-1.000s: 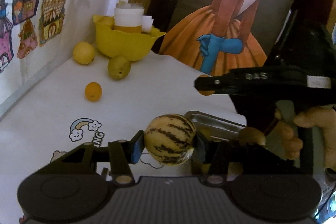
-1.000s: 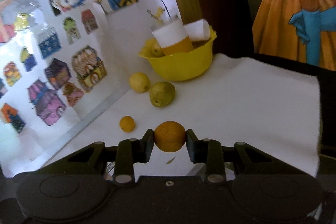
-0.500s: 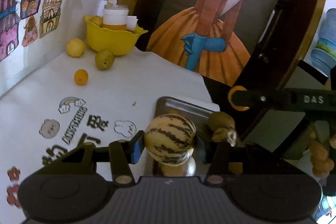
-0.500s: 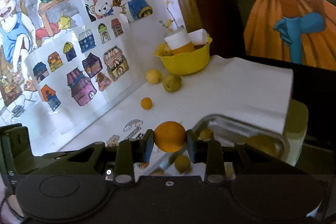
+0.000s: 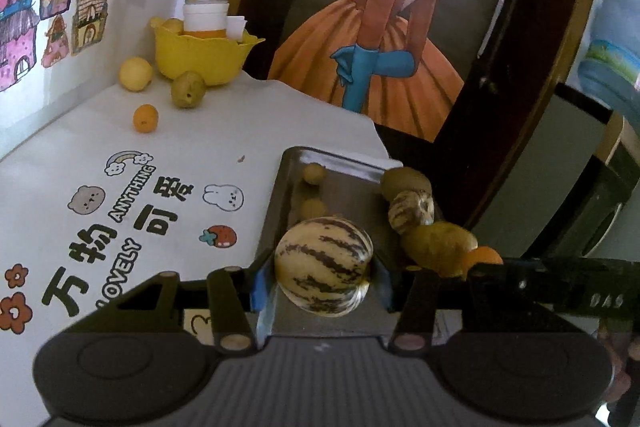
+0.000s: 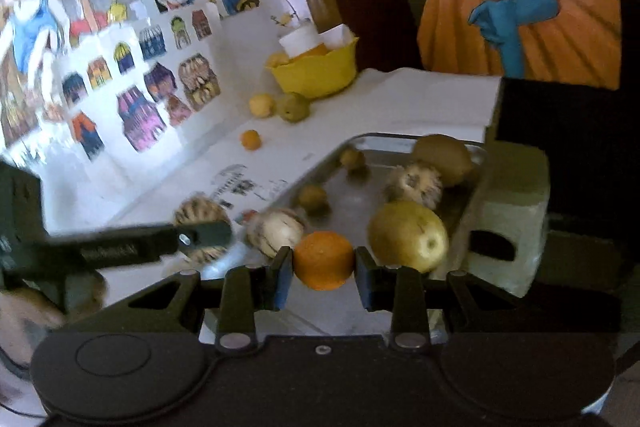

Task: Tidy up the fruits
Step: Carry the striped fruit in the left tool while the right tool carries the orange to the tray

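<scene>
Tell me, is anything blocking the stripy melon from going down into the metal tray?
Nothing visible does. The stripy melon, held by the left gripper, hangs over a bare patch of the metal tray; the other fruits lie further along.

The metal tray has bare floor centrally; fruits crowd its right side.
</scene>
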